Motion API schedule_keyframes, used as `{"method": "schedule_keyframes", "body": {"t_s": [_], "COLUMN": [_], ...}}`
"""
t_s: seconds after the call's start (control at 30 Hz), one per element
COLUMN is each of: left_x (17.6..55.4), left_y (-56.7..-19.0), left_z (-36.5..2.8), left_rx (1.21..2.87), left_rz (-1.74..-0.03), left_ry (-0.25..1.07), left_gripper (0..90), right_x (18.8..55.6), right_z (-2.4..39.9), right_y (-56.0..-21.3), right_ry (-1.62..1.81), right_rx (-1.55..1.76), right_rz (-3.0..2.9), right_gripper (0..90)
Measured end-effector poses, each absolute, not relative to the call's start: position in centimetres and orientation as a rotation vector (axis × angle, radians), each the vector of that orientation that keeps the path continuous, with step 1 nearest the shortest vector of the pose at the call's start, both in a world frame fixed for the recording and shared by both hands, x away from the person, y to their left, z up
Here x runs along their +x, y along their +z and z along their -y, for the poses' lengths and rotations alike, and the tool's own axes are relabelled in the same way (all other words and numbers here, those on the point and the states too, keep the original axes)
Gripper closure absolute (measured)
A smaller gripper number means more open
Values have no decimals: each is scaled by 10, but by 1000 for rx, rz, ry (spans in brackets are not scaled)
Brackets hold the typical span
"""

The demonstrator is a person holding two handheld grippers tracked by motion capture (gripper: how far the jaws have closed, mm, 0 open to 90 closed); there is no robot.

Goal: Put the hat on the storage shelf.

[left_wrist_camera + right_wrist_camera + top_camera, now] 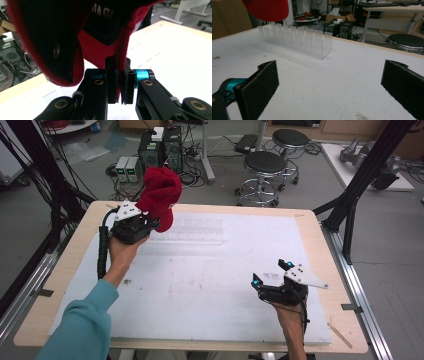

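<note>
Red fleece cap (160,195) hangs clamped in the left gripper (119,82); right gripper (329,87) spread apart over the surface (210,285). Pinched by one thin edge, it could slip free.

Clamped between the left gripper's (119,86) matt black jaws, the red hat (160,197) looks fuzzy fleece; ahead of the right gripper's (329,87) rough foam pads stands a clear glossy plastic rack (297,40).
</note>
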State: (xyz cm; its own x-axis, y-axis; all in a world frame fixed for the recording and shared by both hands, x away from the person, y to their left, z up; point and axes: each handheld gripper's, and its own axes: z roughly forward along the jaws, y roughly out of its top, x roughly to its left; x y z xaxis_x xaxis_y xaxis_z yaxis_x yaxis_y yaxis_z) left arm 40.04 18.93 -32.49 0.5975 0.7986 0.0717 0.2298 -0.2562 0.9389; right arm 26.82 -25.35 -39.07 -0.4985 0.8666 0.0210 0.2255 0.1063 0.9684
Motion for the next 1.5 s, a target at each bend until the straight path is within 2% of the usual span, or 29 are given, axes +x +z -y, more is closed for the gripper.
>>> {"method": "schedule_keyframes", "body": {"t_s": [0.3, 1.03, 1.5], "left_x": [417, 422, 423], "left_y": [-337, -348, -367], "left_z": [-179, -171, -164], "left_rx": [1825, 1877, 1877], "left_rz": [-861, -879, -937], "left_ry": [719, 761, 756], "left_gripper": [854, 854, 854], "right_x": [266, 263, 260], "right_z": [255, 261, 261], "right_y": [-414, -412, -427], "right_ry": [1461, 1495, 1481], "right_rx": [1054, 1053, 1043], "right_rz": [-1788, -1694, -1661], "right_gripper": [3, 3, 4]}}
